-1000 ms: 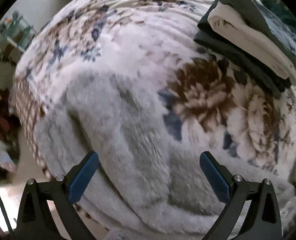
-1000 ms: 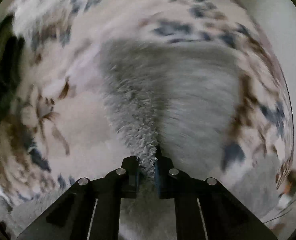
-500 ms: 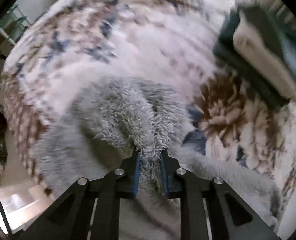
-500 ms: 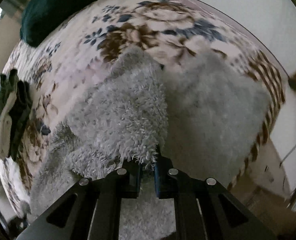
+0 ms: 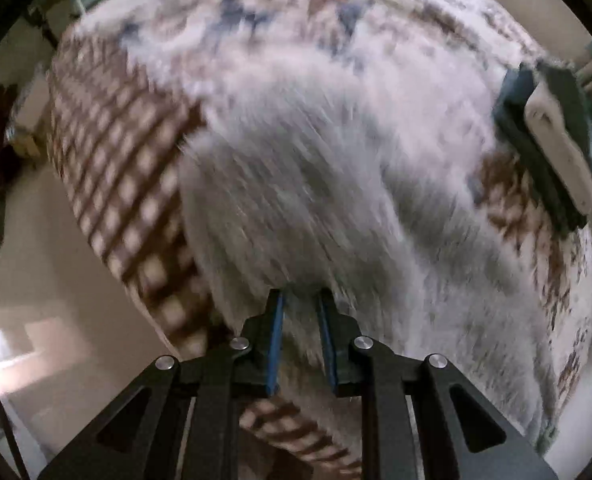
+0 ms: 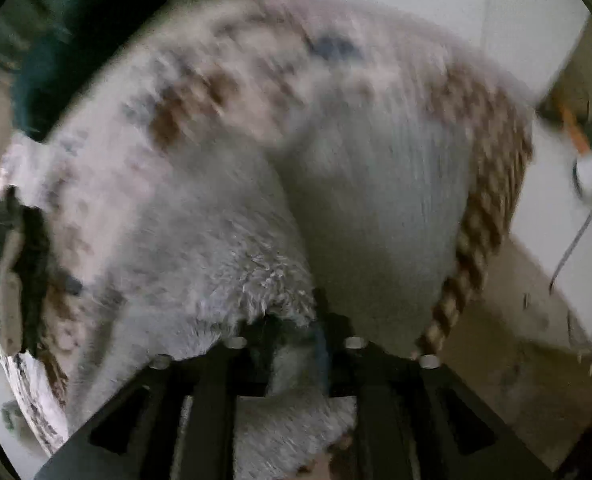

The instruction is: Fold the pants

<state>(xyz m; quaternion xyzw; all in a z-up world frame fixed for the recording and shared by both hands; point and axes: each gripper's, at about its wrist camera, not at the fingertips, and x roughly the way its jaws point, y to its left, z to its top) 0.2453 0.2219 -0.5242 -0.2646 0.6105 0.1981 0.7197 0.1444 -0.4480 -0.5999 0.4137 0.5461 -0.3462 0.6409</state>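
Note:
Fluffy grey pants (image 5: 315, 200) lie on a floral bedspread (image 5: 296, 40), blurred by motion. My left gripper (image 5: 299, 296) points down near the bed's checked edge. It is shut on a fold of the grey fleece, which fills the narrow gap between its blue pads. In the right wrist view the pants (image 6: 224, 248) lie doubled over, one layer on another. My right gripper (image 6: 296, 320) hangs over their near edge. Its jaws are opening, and the fleece still lies loosely between them.
A stack of folded clothes (image 5: 551, 152) in dark green and white sits on the bed, with the same stack (image 6: 8, 264) at the left of the right wrist view. A dark green pillow (image 6: 76, 40) lies at the far end. Beige floor (image 5: 36, 260) borders the bed. A white object with cables (image 6: 591, 168) stands right.
My left gripper went from wide open to shut on the pants and dragged them toward the bed's edge. The right gripper carried its fold across, and its jaws have now widened.

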